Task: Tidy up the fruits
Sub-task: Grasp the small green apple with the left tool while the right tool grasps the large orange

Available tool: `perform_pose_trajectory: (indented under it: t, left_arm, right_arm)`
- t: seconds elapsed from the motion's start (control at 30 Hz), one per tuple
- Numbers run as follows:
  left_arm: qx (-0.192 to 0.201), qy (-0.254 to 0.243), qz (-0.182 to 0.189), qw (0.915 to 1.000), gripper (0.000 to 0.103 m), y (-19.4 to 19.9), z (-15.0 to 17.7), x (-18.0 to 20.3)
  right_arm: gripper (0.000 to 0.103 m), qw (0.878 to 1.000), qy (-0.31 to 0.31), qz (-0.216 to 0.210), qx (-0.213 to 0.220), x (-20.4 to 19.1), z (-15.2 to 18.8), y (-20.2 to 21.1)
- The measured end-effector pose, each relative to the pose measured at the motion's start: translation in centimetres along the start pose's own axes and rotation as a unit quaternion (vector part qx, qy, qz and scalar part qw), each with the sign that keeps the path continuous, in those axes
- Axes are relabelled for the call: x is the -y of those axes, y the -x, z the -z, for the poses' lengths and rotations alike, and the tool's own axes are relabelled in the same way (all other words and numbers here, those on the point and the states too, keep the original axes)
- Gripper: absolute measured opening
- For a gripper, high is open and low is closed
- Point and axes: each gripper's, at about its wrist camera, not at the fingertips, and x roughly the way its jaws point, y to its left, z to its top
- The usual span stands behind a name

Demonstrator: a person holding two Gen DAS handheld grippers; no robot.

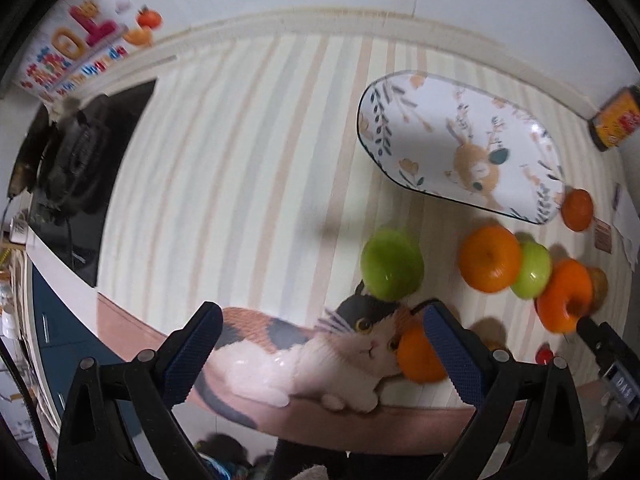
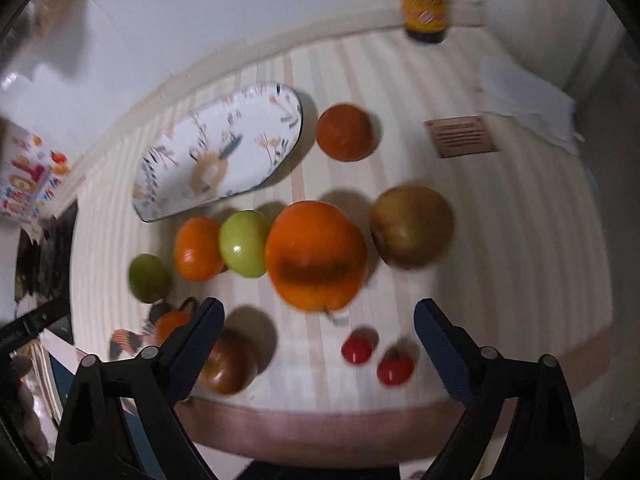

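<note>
striped cloth in pale pastel covers the counter (image 1: pixel 248 168), and fruit is scattered all over its right half. the left claw (image 1: pixel 322 354) is spread wide, holding nothing, hanging over the printed calico cat (image 1: pixel 320 356) at the cloth's near edge. a small orange (image 1: pixel 420 356) sits right by the cat's face, just beside the claw's right finger. beyond it, a green apple (image 1: pixel 392 264) stands alone. the oval plate with the deer print (image 1: pixel 460 136) lies further back, nothing on it.

over to the right claw (image 2: pixel 318 338), also wide open and gripping nothing. straight ahead of it sits a big orange persimmon (image 2: pixel 316 254), touching a green apple (image 2: pixel 245 249) on its left, and that one touches another orange fruit (image 2: pixel 198 249). a brownish apple (image 2: pixel 412 226) rests just right of the persimmon. two small red fruits (image 2: pixel 356 350) lie between the fingers, near the counter edge. a dark tomato-like fruit (image 2: pixel 230 368) is partly hidden behind the left finger. a yellow-labelled bottle (image 2: pixel 424 0) stands at the back.
</note>
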Motion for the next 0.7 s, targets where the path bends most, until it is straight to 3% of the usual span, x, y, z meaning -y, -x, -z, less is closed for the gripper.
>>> perform_pose_trajectory:
  t: [0.13,0.2,0.27,0.43,0.6,0.7]
  left_arm:
    - [-0.04,0.009,0.019,0.999,0.102,-3.1,-1.9,0.9]
    - [-0.056,0.007,0.028,0.998,0.096,-4.5,-2.6,1.4]
    - [-0.069,0.0,0.033,0.9971,0.087,-5.6,-3.0,1.9]
    - [-0.084,-0.011,0.064,0.9944,0.084,-7.1,-3.3,2.9]
    - [-0.078,-0.012,0.109,0.991,0.058,-6.8,-3.2,3.1]
    - [-0.074,-0.02,0.119,0.9899,0.051,-6.3,-2.8,3.2]
  right_arm:
    - [0.082,0.999,0.027,0.009,-0.031,-0.8,-1.2,-3.4]
    - [0.079,0.999,0.032,0.011,-0.04,-1.1,-1.3,-4.3]
    - [0.079,0.998,0.031,0.01,-0.049,-1.3,-1.6,-5.2]
    - [0.079,0.998,0.039,0.018,-0.05,-1.7,-1.9,-5.7]
    - [0.079,0.997,0.048,0.024,-0.053,-2.0,-2.3,-5.6]
    - [0.079,0.997,0.042,0.022,-0.06,-1.8,-2.2,-5.6]
